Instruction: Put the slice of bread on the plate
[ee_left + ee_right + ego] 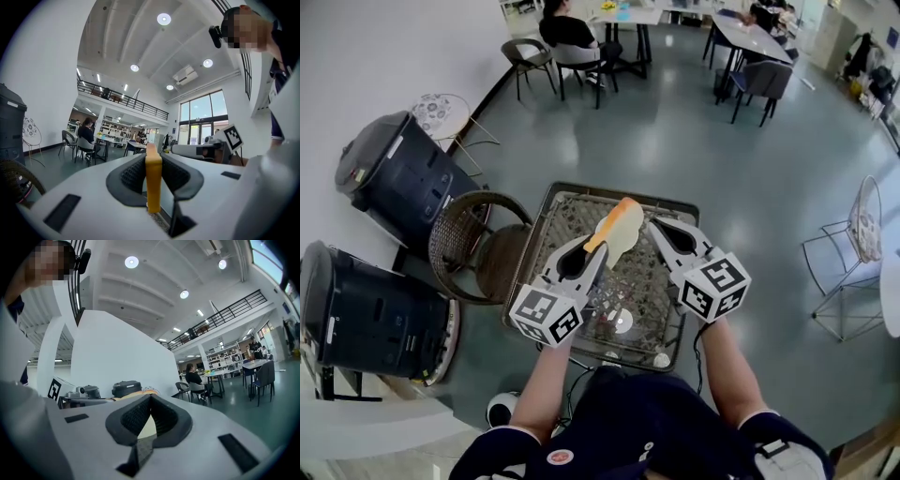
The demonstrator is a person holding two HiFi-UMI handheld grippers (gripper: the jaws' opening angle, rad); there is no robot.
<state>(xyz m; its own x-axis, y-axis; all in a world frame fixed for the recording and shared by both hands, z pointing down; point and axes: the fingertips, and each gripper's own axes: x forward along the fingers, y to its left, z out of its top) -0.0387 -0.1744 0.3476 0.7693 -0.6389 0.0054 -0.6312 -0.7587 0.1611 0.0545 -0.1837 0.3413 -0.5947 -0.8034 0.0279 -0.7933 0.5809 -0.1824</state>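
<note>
— How was the left gripper (153, 161) set?

— It was clamped on the bread (153, 183). Its black ribbed pads (132, 176) pressed the two flat faces. In that gripper's own view the slice stood on edge between them, a narrow strip of smooth orange-brown crust.

— And from above?

— In the head view the slice showed its pale cream face, rounded at the far end and rimmed with darker crust. It stuck out past the jaw tips and hung in the air over the table (567, 211), resting on nothing.

— The right gripper (654, 226)?

— That one was closed with nothing in it. Its padded tips met in a point, with a teardrop gap behind them. It lay just beside the bread's edge; I couldn't tell whether it touched.

— What were the grippers like?

— They had smooth grey-white shells, and each carried a cube of black-and-white square markers at the back.

— And around them?

— The table had a dark rectangular frame and a woven lattice top with a glossy sheen. Left of it stood a round brown wicker chair (473, 246) in an open weave. Further left were two dark, rounded bins (394, 173). The floor (750, 187) was glossy grey.
</note>
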